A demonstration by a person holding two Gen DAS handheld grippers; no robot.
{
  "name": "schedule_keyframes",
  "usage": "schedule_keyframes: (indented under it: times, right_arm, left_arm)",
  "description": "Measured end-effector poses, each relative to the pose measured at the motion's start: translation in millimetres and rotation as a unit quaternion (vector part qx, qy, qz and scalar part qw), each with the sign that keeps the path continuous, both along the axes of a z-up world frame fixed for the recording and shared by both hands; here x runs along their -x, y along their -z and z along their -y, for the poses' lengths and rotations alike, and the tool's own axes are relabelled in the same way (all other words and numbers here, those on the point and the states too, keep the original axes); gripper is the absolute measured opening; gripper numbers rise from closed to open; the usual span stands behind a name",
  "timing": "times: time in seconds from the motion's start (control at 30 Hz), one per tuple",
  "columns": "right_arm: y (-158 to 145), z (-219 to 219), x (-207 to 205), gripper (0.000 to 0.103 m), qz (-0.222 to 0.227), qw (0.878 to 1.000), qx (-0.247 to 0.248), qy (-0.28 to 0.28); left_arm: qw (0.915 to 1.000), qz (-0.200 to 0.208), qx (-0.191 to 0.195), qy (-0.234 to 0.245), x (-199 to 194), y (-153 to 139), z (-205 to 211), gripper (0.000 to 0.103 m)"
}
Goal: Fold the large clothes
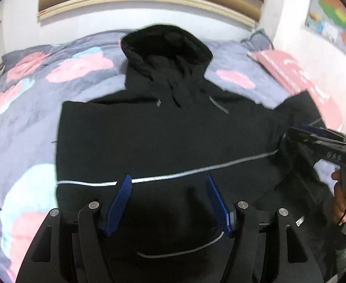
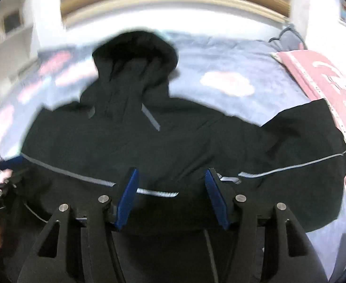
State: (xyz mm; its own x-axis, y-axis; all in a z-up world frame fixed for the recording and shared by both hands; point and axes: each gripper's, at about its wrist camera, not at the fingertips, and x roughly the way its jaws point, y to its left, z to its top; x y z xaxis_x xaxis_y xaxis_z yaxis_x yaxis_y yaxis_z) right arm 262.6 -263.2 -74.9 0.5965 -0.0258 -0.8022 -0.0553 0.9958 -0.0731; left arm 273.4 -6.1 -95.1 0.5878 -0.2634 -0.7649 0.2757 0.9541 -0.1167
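Observation:
A black hooded jacket (image 1: 163, 132) lies spread flat on the bed, its hood (image 1: 166, 44) at the far side. A grey reflective stripe (image 1: 196, 171) runs across its chest. My left gripper (image 1: 168, 178) hovers over the jacket's lower front, blue pads apart and nothing between them. My right gripper (image 2: 172, 171) stands open above the stripe (image 2: 157, 192) on the same jacket (image 2: 173, 141), near the right sleeve (image 2: 302, 141), and pinches no cloth. The right sleeve lies outstretched toward a pink cushion.
The bed cover (image 1: 31, 99) is grey-blue with pink and pale blue patches. A pink cushion (image 2: 326, 87) lies at the right edge, partly under the sleeve. A wooden headboard (image 1: 149, 2) and white wall stand behind. A hand (image 1: 340, 200) holds the right tool's black frame (image 1: 328, 148).

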Motion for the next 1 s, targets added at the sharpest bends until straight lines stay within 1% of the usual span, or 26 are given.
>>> schedule_keyframes:
  times: [0.07,0.1,0.13,0.17,0.23,0.33,0.47,0.5,0.53,0.57,0.67,0.73,0.77,0.83,0.87,0.93,0.97,1.0]
  right_arm:
    - [33.4,-1.0,-7.0,0.062,-0.048,0.999,0.006,0.01]
    - [58.7,2.0,-10.6,0.062,-0.08,0.997,0.004,0.013]
    - [65.4,3.2,-7.3,0.062,-0.066,0.998,0.002,0.009]
    - [65.1,1.8,2.3,0.062,-0.031,0.999,0.009,0.0]
    - [63.3,-1.0,7.8,0.063,-0.014,1.0,0.015,-0.002]
    - [61.8,-0.6,14.1,0.064,0.0,1.0,0.009,-0.004]
    - [60.1,-0.8,15.7,0.064,-0.006,1.0,0.009,-0.003]
    - [55.9,0.7,18.3,0.064,-0.011,1.0,0.006,-0.004]
    - [49.8,3.9,23.0,0.064,-0.015,1.0,-0.001,-0.007]
    - [53.0,6.9,19.7,0.064,-0.014,1.0,-0.008,-0.01]
    - [22.4,23.8,40.6,0.065,0.004,0.998,-0.05,-0.023]
    - [-4.2,46.1,55.5,0.065,0.026,0.997,-0.067,-0.021]
    - [-21.1,63.5,63.9,0.065,0.043,0.996,-0.072,-0.016]
    - [-42.2,94.2,72.3,0.065,0.064,0.995,-0.075,0.002]
    - [-53.8,120.9,77.3,0.065,0.075,0.994,-0.077,0.02]
    - [-64.6,165.2,82.3,0.066,0.084,0.992,-0.081,0.05]
    - [-66.1,180.6,83.0,0.066,0.085,0.991,-0.081,0.06]
    - [-66.6,207.6,83.5,0.067,0.085,0.99,-0.08,0.081]
  left_arm:
    - [0.9993,-0.032,-0.018,-0.009,-7.2,27.8,2.8,0.067]
    - [0.9988,-0.044,-0.016,-0.014,-11.1,46.7,1.2,0.067]
    - [0.9992,-0.035,-0.009,-0.015,-9.4,51.9,0.2,0.067]
    - [0.9997,-0.017,-0.006,-0.017,-6.4,54.0,-0.7,0.067]
    - [0.9996,-0.012,-0.012,-0.022,-4.3,52.6,1.0,0.067]
    - [0.9995,0.001,-0.024,-0.022,0.1,53.6,4.1,0.068]
    - [0.9993,0.002,-0.025,-0.026,2.1,47.4,3.9,0.068]
    - [0.9992,0.0,-0.027,-0.028,-0.3,44.9,6.8,0.068]
    - [0.9994,-0.005,-0.02,-0.029,3.0,38.9,9.0,0.068]
    - [0.9996,-0.008,-0.009,-0.025,3.5,34.5,11.5,0.068]
    - [0.9994,-0.001,0.034,-0.002,14.7,10.1,32.0,0.068]
    - [0.9987,0.006,0.048,0.015,20.2,-5.2,54.9,0.068]
    - [0.998,0.011,0.054,0.03,22.1,-14.0,72.8,0.068]
    - [0.996,0.023,0.062,0.06,26.1,-25.8,110.4,0.068]
    - [0.9953,0.025,0.062,0.07,27.9,-28.0,125.3,0.068]
    - [0.9936,0.028,0.061,0.091,30.4,-29.2,158.1,0.068]
    - [0.9928,0.029,0.058,0.101,29.5,-27.3,177.8,0.068]
    - [0.9922,0.026,0.058,0.107,27.8,-24.6,191.3,0.068]
